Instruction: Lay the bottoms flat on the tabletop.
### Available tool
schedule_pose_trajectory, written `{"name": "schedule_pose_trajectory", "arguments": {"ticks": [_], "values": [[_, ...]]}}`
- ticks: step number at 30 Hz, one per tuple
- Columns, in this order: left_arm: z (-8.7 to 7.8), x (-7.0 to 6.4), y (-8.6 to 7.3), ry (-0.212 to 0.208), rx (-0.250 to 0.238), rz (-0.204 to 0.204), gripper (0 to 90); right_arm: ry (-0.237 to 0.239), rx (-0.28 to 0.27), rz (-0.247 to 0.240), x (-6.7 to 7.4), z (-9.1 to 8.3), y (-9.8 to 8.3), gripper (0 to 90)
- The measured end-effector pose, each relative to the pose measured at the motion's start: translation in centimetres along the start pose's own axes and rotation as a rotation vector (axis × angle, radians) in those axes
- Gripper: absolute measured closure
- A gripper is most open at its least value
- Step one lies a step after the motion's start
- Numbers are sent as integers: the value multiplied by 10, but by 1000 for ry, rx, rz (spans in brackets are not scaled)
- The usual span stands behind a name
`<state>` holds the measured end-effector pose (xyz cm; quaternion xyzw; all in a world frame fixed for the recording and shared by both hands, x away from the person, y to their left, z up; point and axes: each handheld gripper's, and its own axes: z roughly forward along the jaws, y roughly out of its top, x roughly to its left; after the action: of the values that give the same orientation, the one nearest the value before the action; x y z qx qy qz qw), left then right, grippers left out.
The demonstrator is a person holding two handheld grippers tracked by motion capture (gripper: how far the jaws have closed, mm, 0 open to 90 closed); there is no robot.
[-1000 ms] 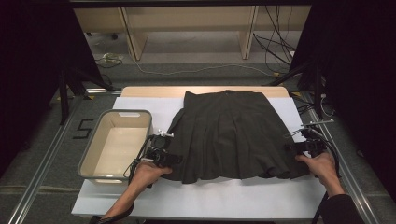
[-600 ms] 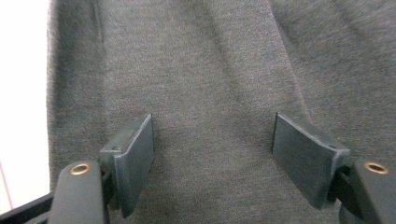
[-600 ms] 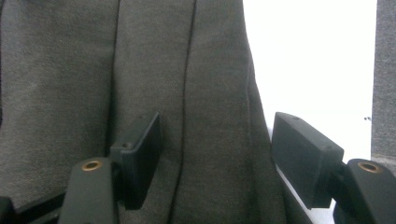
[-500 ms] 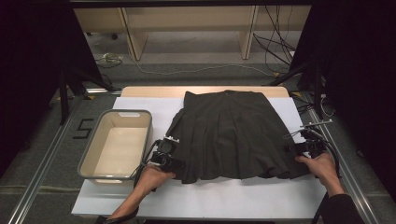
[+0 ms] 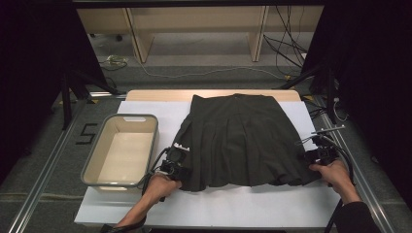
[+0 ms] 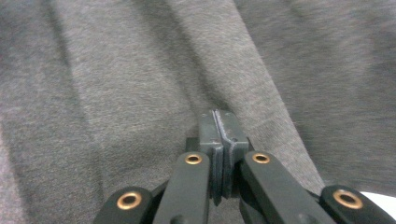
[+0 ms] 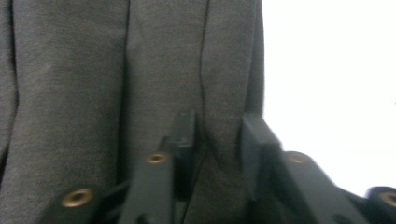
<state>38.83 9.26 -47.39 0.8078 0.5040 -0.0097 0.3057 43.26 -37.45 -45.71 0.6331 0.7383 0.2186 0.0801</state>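
Lying flat on the white table (image 5: 145,213), right of the bin (image 5: 97,170), is the skirt (image 5: 238,141). Left gripper (image 5: 180,170) is clamped on its hem; right gripper (image 5: 311,158) has just been closing, a fold between its jaws.

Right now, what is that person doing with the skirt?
A person holds a gripper in each hand at the near hem of a dark pleated skirt spread flat on the white table. The left gripper has just been closing and is pinched shut on the cloth at the left corner. The right gripper has been closing too, with a fold of cloth between its jaws. An empty bin sits left of the skirt.
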Motion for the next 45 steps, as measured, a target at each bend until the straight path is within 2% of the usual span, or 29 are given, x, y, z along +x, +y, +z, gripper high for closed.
{"name": "schedule_pose_trajectory", "arguments": {"ticks": [2,4,6,8,11,13,17,18,20,21,24,28,30,31,33,34,35,36,38,39,41,44,45], "values": [[2,-10,-2,-16,11,34,895,11,3,-2,1,0,0,794],[3,-22,-1,17,12,96,894,6,6,-8,2,-1,-1,813],[1,-27,0,35,-11,122,893,3,4,-11,2,-1,-1,821],[-5,-26,3,28,-39,115,891,1,-2,-12,2,-2,-1,811],[-15,-16,7,39,-76,91,870,-6,-7,-8,2,-2,-1,745],[-19,-9,9,47,-90,61,800,-5,-15,5,1,-3,-1,674],[-29,1,14,67,-131,30,680,2,-58,25,-1,-8,0,533],[-30,2,16,76,-144,16,627,8,-70,29,-2,-9,0,509],[-31,3,19,65,-159,-12,565,10,-82,36,-2,-10,1,489],[-28,1,21,67,-157,-25,522,11,-81,39,-2,-10,1,480],[-16,-5,25,106,-123,-12,400,10,-73,34,0,-8,2,453],[7,-7,28,151,-62,-20,368,5,-69,24,2,-6,3,421],[14,-5,28,173,-48,-22,378,3,-70,24,2,-6,3,412],[16,-3,28,169,-37,-21,398,3,-69,25,1,-5,3,406],[18,-2,26,175,-47,-2,479,1,-66,32,0,-3,3,401],[18,-3,26,188,-46,16,537,1,-61,30,-1,-3,3,398],[19,-5,25,212,-42,50,596,-3,-55,29,-1,-2,3,397],[20,-7,25,245,-39,80,707,-3,-51,24,-1,-1,3,397],[22,-10,25,244,-41,86,822,-4,-29,11,-1,3,3,396],[22,-10,26,244,-42,94,849,-9,-30,1,-1,4,2,404],[21,-9,24,230,-52,91,868,-19,-25,2,0,4,3,509],[19,-5,23,154,-58,37,872,-4,-19,-23,2,3,1,744],[18,-5,22,142,-45,45,871,5,-11,-41,4,3,0,797]]}}
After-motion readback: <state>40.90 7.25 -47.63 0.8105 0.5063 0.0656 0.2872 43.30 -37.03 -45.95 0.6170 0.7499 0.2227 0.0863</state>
